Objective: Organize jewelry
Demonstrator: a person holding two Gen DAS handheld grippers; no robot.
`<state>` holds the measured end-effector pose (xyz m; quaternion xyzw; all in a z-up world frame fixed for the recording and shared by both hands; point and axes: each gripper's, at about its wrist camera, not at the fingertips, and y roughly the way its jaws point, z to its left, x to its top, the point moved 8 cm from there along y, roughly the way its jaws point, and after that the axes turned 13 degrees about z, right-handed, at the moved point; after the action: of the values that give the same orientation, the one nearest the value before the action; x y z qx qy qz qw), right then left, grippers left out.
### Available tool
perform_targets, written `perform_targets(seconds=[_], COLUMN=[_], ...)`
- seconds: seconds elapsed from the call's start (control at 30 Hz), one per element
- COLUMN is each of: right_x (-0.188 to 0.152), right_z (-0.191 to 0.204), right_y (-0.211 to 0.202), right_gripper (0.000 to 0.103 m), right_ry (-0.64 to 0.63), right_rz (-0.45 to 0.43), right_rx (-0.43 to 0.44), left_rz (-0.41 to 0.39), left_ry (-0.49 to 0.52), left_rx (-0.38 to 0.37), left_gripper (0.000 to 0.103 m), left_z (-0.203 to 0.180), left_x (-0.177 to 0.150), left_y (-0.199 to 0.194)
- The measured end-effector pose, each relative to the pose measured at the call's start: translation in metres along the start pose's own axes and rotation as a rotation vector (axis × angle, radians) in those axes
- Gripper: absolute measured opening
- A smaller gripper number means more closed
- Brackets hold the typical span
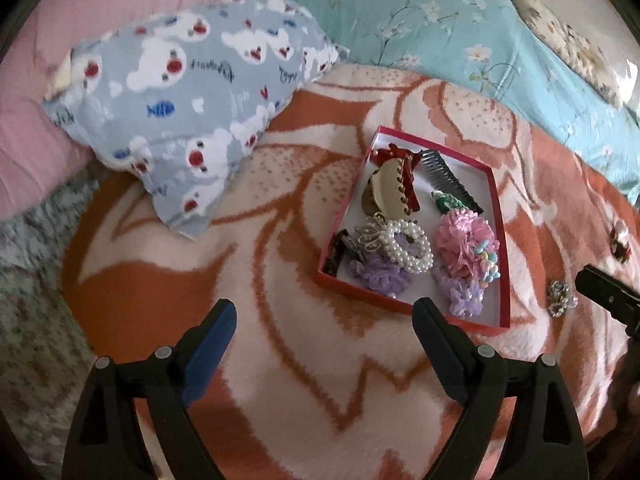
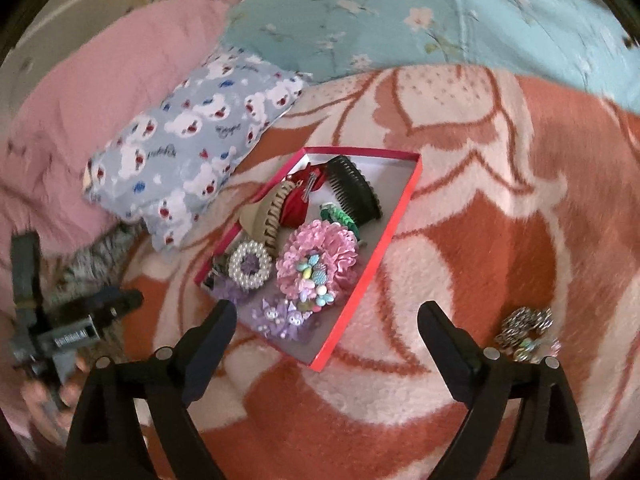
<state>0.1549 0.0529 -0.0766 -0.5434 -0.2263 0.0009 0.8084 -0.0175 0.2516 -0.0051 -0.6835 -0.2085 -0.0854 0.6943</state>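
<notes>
A shallow red box (image 1: 505, 240) (image 2: 400, 216) lies on the orange and white blanket. It holds a beige claw clip (image 1: 390, 188) (image 2: 272, 212), a black comb (image 1: 452, 178) (image 2: 354, 188), a pearl ring (image 1: 408, 245) (image 2: 250, 264), a pink flower piece (image 1: 464, 242) (image 2: 316, 260) and purple scrunchies (image 1: 378, 274). A sparkly crystal piece (image 1: 560, 298) (image 2: 524, 332) lies on the blanket right of the box. My left gripper (image 1: 324, 332) is open and empty, in front of the box. My right gripper (image 2: 328, 336) is open and empty, over the box's near end.
A blue patterned pillow (image 1: 192, 92) (image 2: 188, 152) lies left of the box, with a pink quilt (image 1: 36, 120) (image 2: 80, 100) behind it. A teal floral cover (image 1: 440, 24) (image 2: 400, 12) is at the back. A small dark red item (image 1: 619, 242) lies at the far right.
</notes>
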Motion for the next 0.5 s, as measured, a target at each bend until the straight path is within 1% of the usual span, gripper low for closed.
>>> perform_targets(seconds=[0.13, 0.2, 0.3, 0.33, 0.4, 0.43, 0.5], right_x=[-0.002, -0.004, -0.010, -0.012, -0.014, -0.015, -0.019], right_z=[0.018, 0.026, 0.033, 0.033, 0.031, 0.029, 0.025], right_y=[-0.006, -0.009, -0.008, -0.006, -0.002, 0.005, 0.016], right_gripper=[0.097, 0.101, 0.102, 0.102, 0.102, 0.102, 0.102], right_ry=[-0.124, -0.179, -0.235, -0.244, -0.235, -0.220, -0.191], right_rz=[0.048, 0.068, 0.091, 0.089, 0.086, 0.104, 0.138], right_rx=[-0.065, -0.084, -0.115, -0.131, -0.136, -0.125, -0.101], left_rz=[-0.047, -0.066, -0.065, -0.061, -0.052, -0.043, -0.027], left_ry=[0.077, 0.102, 0.128, 0.135, 0.145, 0.145, 0.144], left_rx=[0.075, 0.099, 0.132, 0.145, 0.182, 0.197, 0.197], left_gripper=[0.093, 0.102, 0.102, 0.102, 0.102, 0.102, 0.102], left_z=[-0.009, -0.012, -0.016, -0.015, -0.016, -0.016, -0.017], left_x=[-0.002, -0.004, -0.009, -0.010, -0.013, -0.014, -0.014], left_y=[-0.024, -0.034, -0.037, -0.034, -0.028, -0.024, -0.016])
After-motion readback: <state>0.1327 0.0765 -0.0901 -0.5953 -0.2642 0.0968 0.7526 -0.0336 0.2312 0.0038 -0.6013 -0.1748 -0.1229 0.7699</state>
